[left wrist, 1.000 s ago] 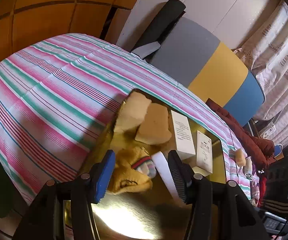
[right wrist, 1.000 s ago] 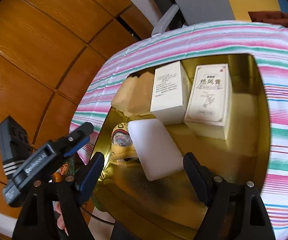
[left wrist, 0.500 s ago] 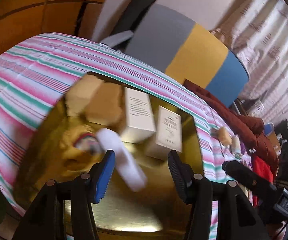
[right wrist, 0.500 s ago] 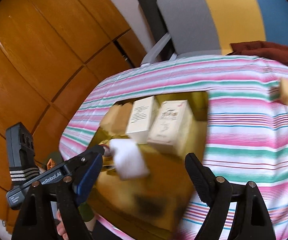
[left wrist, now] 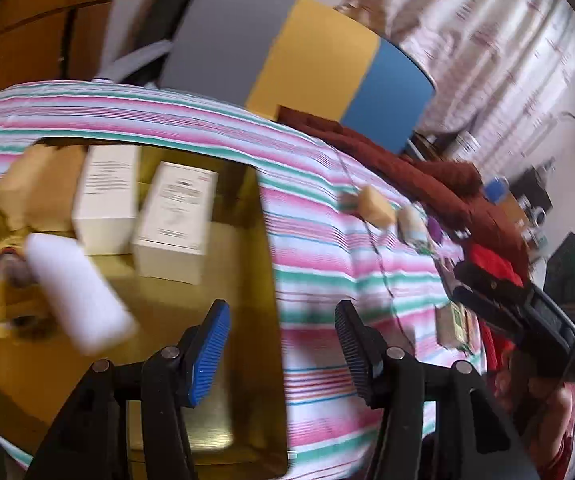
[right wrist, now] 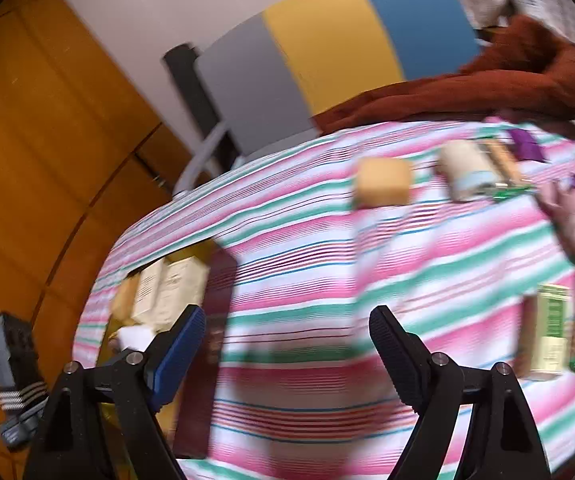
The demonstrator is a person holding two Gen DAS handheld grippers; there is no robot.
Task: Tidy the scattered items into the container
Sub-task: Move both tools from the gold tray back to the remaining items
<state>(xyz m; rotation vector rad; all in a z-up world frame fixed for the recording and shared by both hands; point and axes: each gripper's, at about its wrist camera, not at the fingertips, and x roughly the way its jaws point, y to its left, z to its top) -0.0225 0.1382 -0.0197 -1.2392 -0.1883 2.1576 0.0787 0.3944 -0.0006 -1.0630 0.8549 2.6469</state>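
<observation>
Place: a lived-in home room
Table: covered by a striped tablecloth (left wrist: 319,240) in pink, green and white
Walls: wooden panelling (right wrist: 47,128) at 9 o'clock
Window: patterned curtains (left wrist: 487,40) at 1 o'clock
Furnishing: a grey, yellow and blue padded panel (left wrist: 307,48) at 12 o'clock, a rust-red blanket (right wrist: 507,80) heaped before it

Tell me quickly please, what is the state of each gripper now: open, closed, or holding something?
Left gripper: open, holding nothing, over the gold tray's edge.
Right gripper: open, holding nothing, above the striped cloth.
</observation>
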